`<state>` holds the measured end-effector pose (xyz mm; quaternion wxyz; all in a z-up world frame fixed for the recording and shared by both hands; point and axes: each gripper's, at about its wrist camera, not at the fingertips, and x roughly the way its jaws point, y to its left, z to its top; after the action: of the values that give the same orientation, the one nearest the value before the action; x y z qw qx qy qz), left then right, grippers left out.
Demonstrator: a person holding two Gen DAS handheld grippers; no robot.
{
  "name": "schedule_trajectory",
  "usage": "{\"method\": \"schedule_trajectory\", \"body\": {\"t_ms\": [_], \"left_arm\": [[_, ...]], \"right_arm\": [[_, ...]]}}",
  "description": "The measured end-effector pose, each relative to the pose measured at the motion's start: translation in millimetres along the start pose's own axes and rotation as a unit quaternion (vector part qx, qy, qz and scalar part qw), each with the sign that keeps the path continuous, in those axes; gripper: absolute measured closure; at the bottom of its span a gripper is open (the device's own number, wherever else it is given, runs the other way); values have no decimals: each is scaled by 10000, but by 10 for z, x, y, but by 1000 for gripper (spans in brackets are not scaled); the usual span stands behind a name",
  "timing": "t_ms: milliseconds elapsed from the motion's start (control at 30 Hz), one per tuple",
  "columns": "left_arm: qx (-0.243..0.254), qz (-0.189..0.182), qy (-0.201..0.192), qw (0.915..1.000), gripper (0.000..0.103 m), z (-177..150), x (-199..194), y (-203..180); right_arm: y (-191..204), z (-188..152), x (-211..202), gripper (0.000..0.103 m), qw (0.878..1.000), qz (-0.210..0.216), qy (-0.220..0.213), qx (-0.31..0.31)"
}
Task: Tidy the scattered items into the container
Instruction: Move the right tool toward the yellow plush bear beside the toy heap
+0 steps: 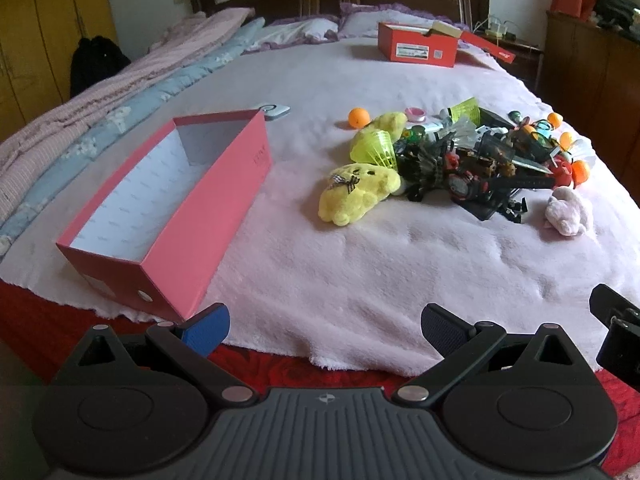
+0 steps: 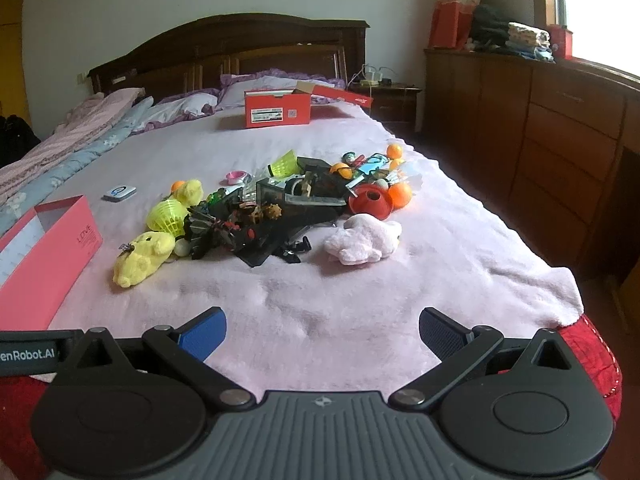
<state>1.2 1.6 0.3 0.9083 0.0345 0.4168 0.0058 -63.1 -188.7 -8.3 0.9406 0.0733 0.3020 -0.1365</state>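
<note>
An empty pink box (image 1: 208, 216) lies open on the pale blanket at the left; its corner (image 2: 48, 256) shows at the left edge of the right wrist view. A heap of small items (image 1: 472, 160) lies mid-bed: a yellow plush (image 1: 360, 194) (image 2: 140, 256), a pink plush (image 1: 568, 210) (image 2: 362, 242), a yellow-green shuttlecock (image 1: 374, 148) (image 2: 166, 216), orange balls (image 2: 400, 194), a red cone (image 2: 370, 204) and dark plastic bits (image 2: 256, 228). My left gripper (image 1: 326, 326) and right gripper (image 2: 322, 328) hover open over the bed's near edge, nothing between their fingers.
A red shoebox (image 1: 418, 46) (image 2: 278, 110) sits far back by the pillows. A small white gadget (image 1: 274, 111) (image 2: 119, 192) lies behind the pink box. Folded quilts (image 1: 80, 120) run along the left. Wooden drawers (image 2: 560, 140) stand on the right. The blanket (image 2: 320, 280) ahead is bare.
</note>
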Motion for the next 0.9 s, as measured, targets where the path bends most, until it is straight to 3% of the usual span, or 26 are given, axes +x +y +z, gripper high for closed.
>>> {"method": "schedule_trajectory", "body": {"t_ms": [100,333,900], "left_arm": [[-75,-198,64,9998,0,37,22,94],[133,70,-58,9999,0,-10,-26,-60],[131,52,119,9998,0,4,154,-88]], "right_arm": [[12,-3,1,0,10000,-21,6,-10],[11,-2,2,0,10000,-1,24,40],[24,-21,116,0,9998,124,154,-57]]}}
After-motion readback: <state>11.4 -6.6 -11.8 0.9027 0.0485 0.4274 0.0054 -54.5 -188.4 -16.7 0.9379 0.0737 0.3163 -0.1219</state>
